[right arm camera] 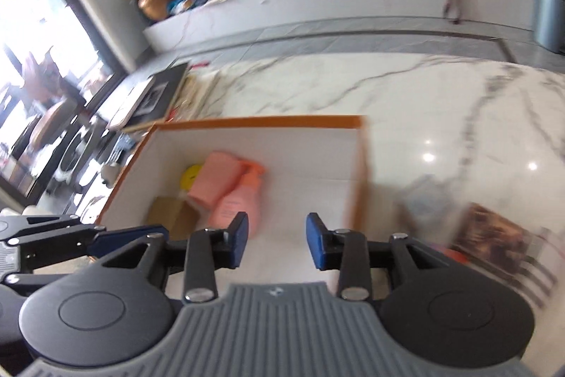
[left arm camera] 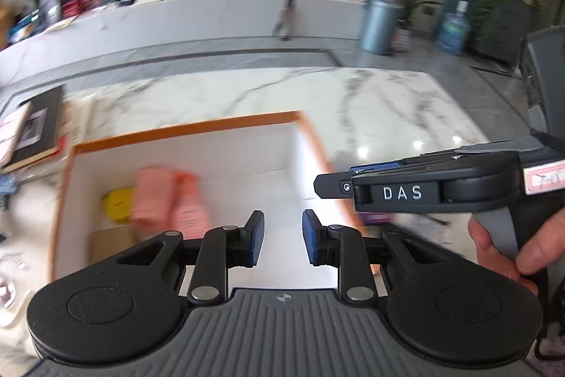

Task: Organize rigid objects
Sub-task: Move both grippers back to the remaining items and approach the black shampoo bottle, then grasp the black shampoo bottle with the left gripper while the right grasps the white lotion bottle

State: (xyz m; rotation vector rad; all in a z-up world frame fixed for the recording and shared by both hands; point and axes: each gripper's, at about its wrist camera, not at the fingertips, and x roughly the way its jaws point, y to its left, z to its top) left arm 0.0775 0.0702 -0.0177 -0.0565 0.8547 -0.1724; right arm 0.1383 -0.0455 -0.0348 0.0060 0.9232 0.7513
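Note:
A white box with an orange rim (left arm camera: 190, 126) (right arm camera: 261, 121) stands on the marble table. Inside it lie a pink bottle (left arm camera: 189, 211) (right arm camera: 240, 200), a pink block (left arm camera: 152, 196) (right arm camera: 215, 181), a yellow round thing (left arm camera: 118, 204) (right arm camera: 190, 174) and a brown carton (left arm camera: 109, 242) (right arm camera: 169, 216). My left gripper (left arm camera: 282, 225) hovers over the box's near side, its pads close together with nothing between them. My right gripper (right arm camera: 277, 228) hangs over the box's right part, open and empty; it also shows side-on in the left wrist view (left arm camera: 325, 184), held by a hand (left arm camera: 501, 246).
Dark books (left arm camera: 35, 126) (right arm camera: 152, 94) lie left of the box. To the right of it rest a blurred clear packet (right arm camera: 423, 196) and a picture-covered book (right arm camera: 491, 239). Bare marble table top (left arm camera: 353, 101) stretches behind the box. A counter and a bin stand across the floor.

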